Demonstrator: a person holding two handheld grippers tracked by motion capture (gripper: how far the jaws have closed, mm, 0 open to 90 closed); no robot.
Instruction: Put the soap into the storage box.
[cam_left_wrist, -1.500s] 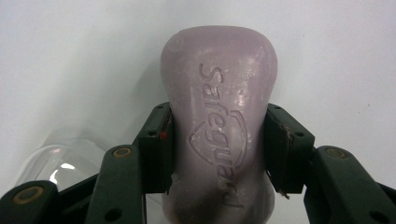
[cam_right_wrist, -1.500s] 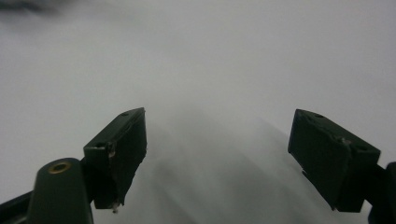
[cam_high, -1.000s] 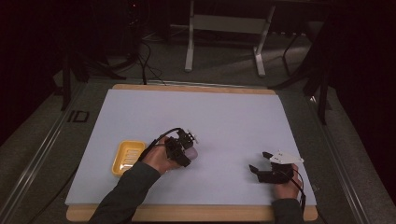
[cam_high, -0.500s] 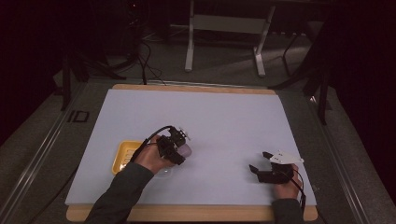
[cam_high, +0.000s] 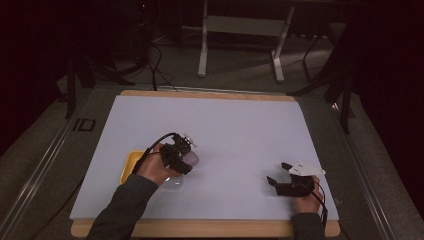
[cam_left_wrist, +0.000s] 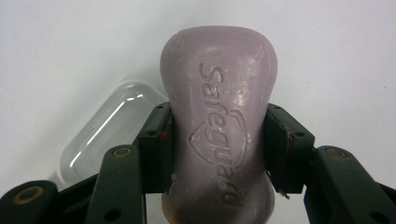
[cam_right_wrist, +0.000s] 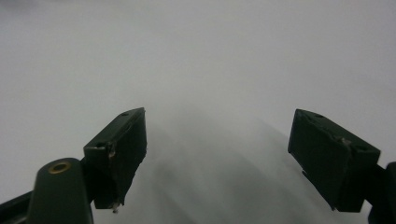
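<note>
Moved since the earlier frames: left gripper (cam_high: 186, 156), jaws clamped on the soap bar (cam_left_wrist: 218, 121), has shifted leftward toward the yellow dish (cam_high: 129, 165) and now hangs over the clear lid (cam_left_wrist: 100, 135) beside it; right gripper (cam_high: 281, 176) unmoved, jaws spread with nothing between them. Worktop (cam_high: 240, 125): white sheet, wooden edge showing front and back, broad open surface between the two grippers and toward the far edge. Soap bar: pale lilac, waisted outline with rounded ends, embossed lettering and shield on its face, gripped across the narrow middle.
</note>
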